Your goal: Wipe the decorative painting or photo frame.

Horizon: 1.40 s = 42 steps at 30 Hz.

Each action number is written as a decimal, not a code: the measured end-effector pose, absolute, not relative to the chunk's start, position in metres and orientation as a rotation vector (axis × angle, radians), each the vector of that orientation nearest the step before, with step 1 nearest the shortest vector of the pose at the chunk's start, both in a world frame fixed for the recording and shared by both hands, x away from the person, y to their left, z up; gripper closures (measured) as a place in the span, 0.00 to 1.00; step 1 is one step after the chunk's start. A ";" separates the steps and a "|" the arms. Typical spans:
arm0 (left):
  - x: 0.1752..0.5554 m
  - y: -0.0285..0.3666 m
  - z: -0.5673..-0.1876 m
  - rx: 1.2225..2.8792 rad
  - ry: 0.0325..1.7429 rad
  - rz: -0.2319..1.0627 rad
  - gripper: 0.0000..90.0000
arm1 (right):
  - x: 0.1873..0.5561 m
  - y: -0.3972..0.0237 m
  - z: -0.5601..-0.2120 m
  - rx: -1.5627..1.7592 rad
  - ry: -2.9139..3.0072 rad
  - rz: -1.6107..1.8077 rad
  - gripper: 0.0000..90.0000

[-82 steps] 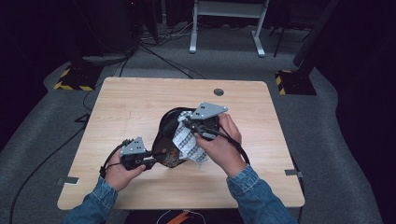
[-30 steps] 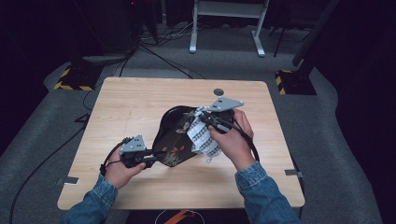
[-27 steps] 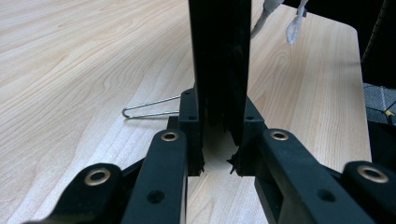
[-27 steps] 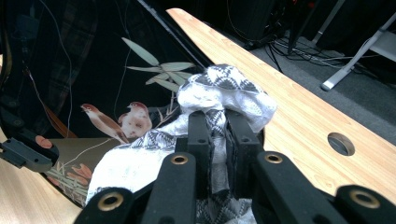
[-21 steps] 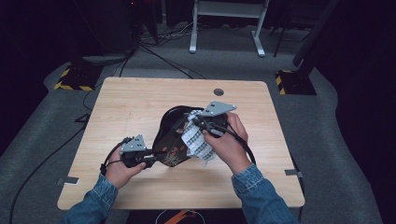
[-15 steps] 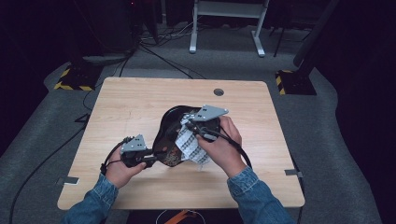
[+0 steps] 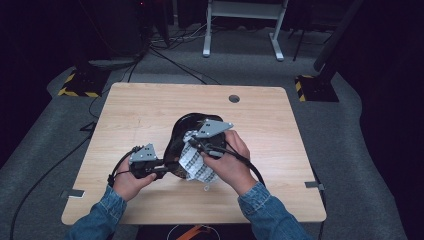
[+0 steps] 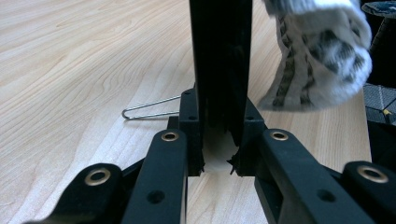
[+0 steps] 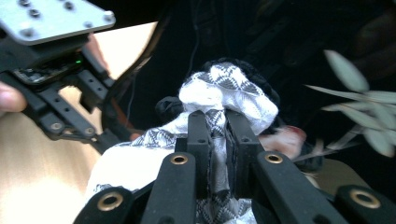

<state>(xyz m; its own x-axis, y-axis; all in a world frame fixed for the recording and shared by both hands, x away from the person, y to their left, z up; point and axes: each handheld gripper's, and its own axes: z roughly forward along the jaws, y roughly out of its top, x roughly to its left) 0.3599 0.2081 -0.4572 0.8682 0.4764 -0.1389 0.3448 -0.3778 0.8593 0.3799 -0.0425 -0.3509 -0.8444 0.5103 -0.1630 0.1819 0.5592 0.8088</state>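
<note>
Left gripper (image 7: 162, 170) clenched on black bag's (image 7: 182, 130) edge, low on wooden surface (image 7: 140, 110). Right gripper (image 9: 217, 135) clamped on patterned white cloth (image 9: 224, 93), bunched at bag's mouth mid-surface. Wire clip (image 8: 149, 108) lying on surface just beside left jaws.

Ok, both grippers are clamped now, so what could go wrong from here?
The right gripper pinches only a bunched fold of the patterned white cloth, so it may slip out when pulled. The left gripper clamps a thin edge of the black bag; a hard tug could tear it free and let the opening collapse. A wire clip lies on the table just past the left gripper and could be swept off.
</note>
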 end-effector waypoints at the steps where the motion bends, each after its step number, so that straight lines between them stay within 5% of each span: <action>1: 0.360 0.208 -0.457 2.003 0.599 0.162 0.87 | 0.382 -0.046 -0.350 0.580 2.406 1.191 0.92; 25: 0.359 0.207 -0.458 1.996 0.604 0.164 0.87 | 0.416 -0.108 -0.344 0.825 2.258 1.146 0.92; 42: 0.360 0.207 -0.458 1.999 0.603 0.167 0.87 | 0.389 -0.066 -0.359 0.645 2.356 1.151 0.92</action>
